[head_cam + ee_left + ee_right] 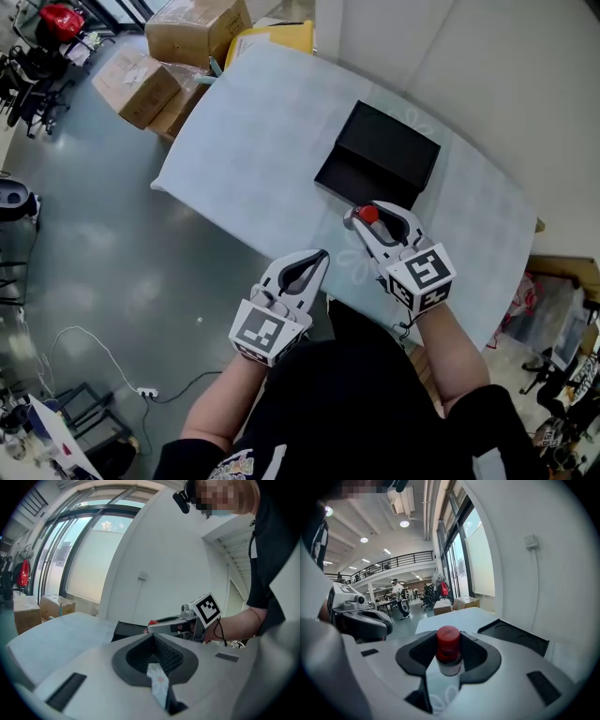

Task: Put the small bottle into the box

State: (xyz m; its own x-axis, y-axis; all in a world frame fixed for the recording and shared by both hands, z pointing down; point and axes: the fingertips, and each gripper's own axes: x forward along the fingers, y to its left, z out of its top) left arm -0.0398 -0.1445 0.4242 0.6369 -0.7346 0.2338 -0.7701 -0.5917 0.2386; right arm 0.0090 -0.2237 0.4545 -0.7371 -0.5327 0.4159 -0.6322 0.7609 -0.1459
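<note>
A small bottle with a red cap is held in my right gripper, which is shut on it just above the table near the front edge. In the right gripper view the bottle stands upright between the jaws. The black box lies open on the table just beyond that gripper, and its tray with round recesses shows at the right. My left gripper hovers at the table's front edge, left of the right one. It is shut with nothing in it.
The table has a pale cloth. Cardboard boxes and a yellow crate stand on the floor beyond its far left corner. A white wall runs along the right side. Cables lie on the grey floor.
</note>
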